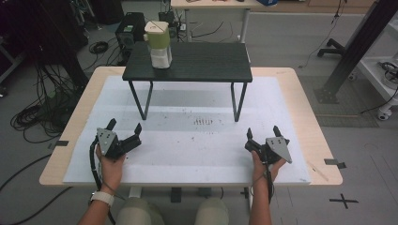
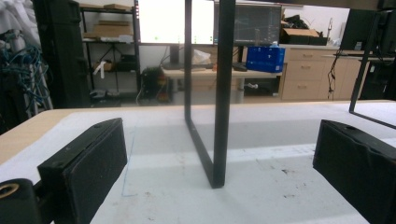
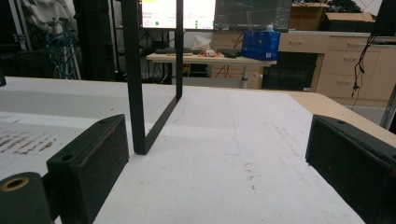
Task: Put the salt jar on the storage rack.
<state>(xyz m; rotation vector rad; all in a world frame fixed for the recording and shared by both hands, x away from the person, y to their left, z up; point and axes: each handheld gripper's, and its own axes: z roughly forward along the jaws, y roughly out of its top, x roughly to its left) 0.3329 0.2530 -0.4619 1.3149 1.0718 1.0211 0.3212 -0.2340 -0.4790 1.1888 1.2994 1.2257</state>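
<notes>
Cables, dark racks and a desk with monitors ring a pale wooden table (image 1: 309, 122) whose top is covered by a white mat (image 1: 187, 154) marked with dark scuffs near its middle. On the far half of the mat stands a small black bench (image 1: 197, 63) on thin metal legs, and on the left part of its top sits a green and white container (image 1: 158, 44), upright, with a pale lid. At the near edge a person's two hands each hold a tool resting low over the mat. The left gripper (image 1: 125, 127) sits at the near left, well apart from the bench and pointing toward its left legs; its jaws stand wide open with nothing between them, and in the left gripper view the two black pads (image 2: 93, 168) frame bare mat and the bench's left leg frame (image 2: 219, 93) farther off. The right gripper (image 1: 263, 132) sits at the near right, likewise well short of the bench; its jaws are also spread apart and empty, and the right gripper view shows its pads (image 3: 88, 158) either side of open mat, with the right leg frame (image 3: 135, 84) standing ahead and to the left. Both tools are far from the container, which is untouched on the bench top.
</notes>
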